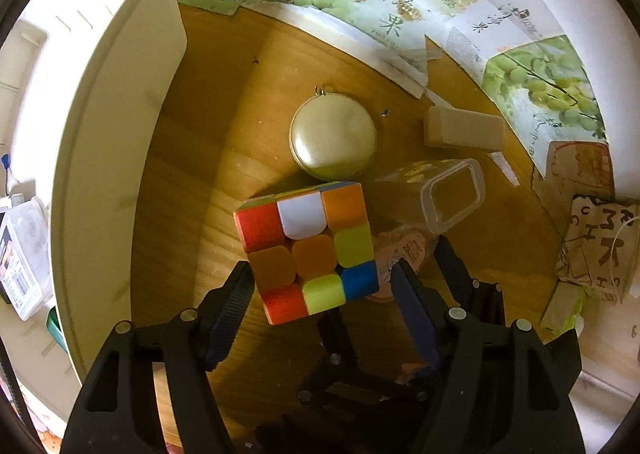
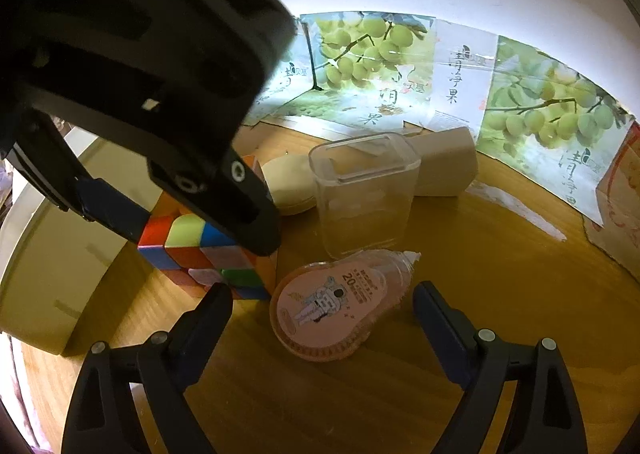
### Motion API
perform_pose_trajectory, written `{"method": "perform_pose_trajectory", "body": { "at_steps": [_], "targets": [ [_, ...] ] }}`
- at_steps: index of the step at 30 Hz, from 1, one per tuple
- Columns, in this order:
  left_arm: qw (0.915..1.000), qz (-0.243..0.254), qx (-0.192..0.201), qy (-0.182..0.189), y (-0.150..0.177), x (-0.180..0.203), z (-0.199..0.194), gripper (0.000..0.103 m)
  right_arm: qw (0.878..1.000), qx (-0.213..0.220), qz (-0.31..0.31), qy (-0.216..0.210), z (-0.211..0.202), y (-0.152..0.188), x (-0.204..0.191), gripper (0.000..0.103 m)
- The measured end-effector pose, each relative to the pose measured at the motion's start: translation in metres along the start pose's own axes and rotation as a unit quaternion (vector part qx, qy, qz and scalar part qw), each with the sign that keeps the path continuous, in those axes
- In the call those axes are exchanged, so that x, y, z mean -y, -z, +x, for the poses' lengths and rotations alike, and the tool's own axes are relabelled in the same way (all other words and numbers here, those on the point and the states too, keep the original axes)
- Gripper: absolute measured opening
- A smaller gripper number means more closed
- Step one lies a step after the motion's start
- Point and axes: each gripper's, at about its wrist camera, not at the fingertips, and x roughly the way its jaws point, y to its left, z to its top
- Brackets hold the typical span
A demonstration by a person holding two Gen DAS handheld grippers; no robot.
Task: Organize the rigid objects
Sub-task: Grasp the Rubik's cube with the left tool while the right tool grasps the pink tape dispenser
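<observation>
A colourful puzzle cube stands on the wooden table. My left gripper is open, its jaws on either side of the cube's near part with gaps showing. In the right wrist view the cube sits under the left gripper's fingers. My right gripper is open around a pink correction-tape dispenser lying on the table, not touching it. A clear plastic box, a round cream case and a beige block lie behind.
A large white bin stands at the left, close to the cube. Grape-print cardboard lines the back of the table. A printed paper bag and a small beige block lie at the right.
</observation>
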Motion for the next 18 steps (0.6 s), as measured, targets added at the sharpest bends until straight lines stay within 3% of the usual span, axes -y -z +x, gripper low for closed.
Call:
{"method": "perform_pose_trajectory", "body": {
  "at_steps": [4, 13, 18],
  "targets": [
    [0.9999, -0.003, -0.009, -0.008, -0.005, 0.001, 0.006, 0.067, 1.000, -0.002, -0.002, -0.002, 0.005, -0.004, -0.002, 0.092],
    [0.9997, -0.013, -0.021, -0.002, -0.012, -0.003, 0.010, 0.067, 1.000, -0.002, -0.003, -0.006, 0.004, -0.004, -0.008, 0.092],
    [0.9997, -0.013, -0.021, 0.000, -0.016, -0.004, 0.012, 0.067, 1.000, 0.004, -0.001, -0.014, -0.001, -0.001, -0.001, 0.079]
  ]
}}
